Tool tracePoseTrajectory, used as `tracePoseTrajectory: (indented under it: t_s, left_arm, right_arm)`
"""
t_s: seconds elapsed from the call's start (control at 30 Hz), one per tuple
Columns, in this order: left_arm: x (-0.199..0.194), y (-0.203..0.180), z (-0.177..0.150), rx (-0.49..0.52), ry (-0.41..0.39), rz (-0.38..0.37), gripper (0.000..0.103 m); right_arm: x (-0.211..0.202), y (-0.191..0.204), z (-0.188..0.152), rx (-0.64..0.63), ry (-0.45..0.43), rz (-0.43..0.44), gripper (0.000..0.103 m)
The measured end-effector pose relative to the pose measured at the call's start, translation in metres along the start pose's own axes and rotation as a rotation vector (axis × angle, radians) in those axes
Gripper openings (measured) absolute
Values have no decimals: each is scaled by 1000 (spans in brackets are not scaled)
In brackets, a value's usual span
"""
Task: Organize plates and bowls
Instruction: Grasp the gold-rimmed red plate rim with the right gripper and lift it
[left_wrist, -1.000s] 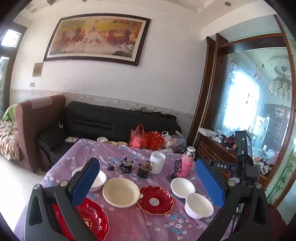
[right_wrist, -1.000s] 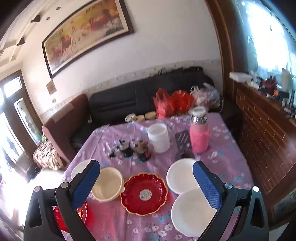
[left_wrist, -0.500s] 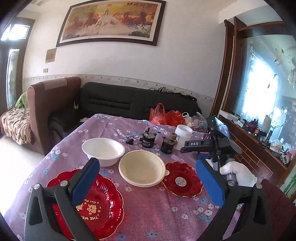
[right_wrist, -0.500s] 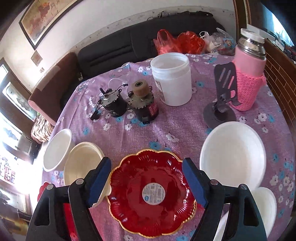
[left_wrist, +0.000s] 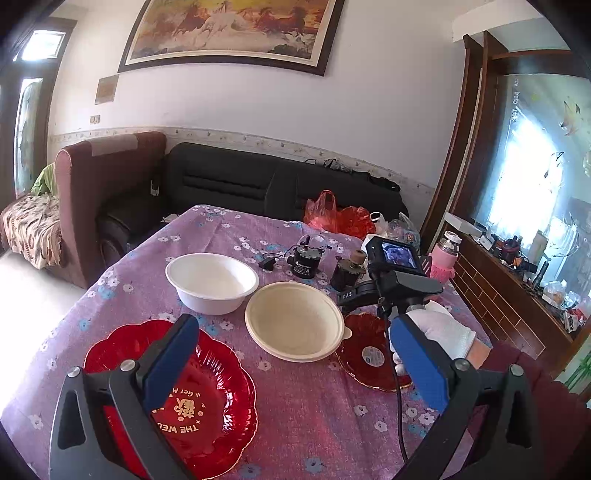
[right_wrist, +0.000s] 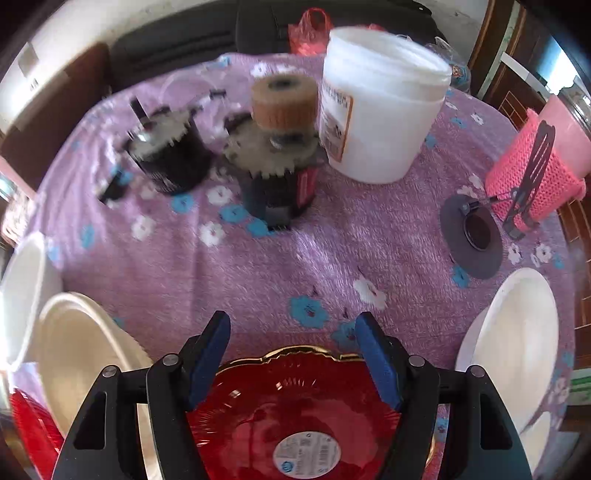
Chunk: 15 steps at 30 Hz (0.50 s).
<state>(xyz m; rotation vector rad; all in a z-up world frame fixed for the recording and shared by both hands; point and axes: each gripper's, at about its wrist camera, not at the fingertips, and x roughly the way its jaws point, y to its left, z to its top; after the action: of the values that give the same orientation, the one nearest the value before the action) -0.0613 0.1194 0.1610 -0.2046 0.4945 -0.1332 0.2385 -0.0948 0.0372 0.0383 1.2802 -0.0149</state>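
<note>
Right tongs (right_wrist: 293, 354) have dropped steeply from a high look across the room and are narrowing — the small red plate (right_wrist: 295, 410) sits between the pads, rim not yet pinched. Beside them to the left, the cream bowl (right_wrist: 79, 354). Left tongs (left_wrist: 291, 369) gape empty over the big red plate (left_wrist: 207, 387) on the desk (left_wrist: 314, 417) — first pickup looks imminent.

You saw a matt, fuzzy purple floral tablecloth (right_wrist: 332, 251) under a glossy, translucent red plastic plate (right_wrist: 295, 410) with a gilt rim and a paper sticker. The cream bowl (left_wrist: 295, 321) looked matt and smooth, the white bowl (left_wrist: 212, 280) faintly glossy. A pink knitted sleeve (right_wrist: 532, 177) wrapped the flask; your gripper pads (right_wrist: 207, 358) were matt blue.
</note>
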Motion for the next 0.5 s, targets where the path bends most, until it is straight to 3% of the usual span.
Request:
tracePoseTrajectory:
  t_s: [0.17,0.37,0.5]
  left_arm:
    - [0,0,-2,1,8,0,103]
    - [-8,-6,-7,11,12,-7,103]
    - [-25,-14,-12,52,-34,6,103]
  right_arm:
    - [10,-10,-15,43,113,31,74]
    - [-5,-12,-60,19,132,47,74]
    - [-21,-15,-92,8,107,86,74]
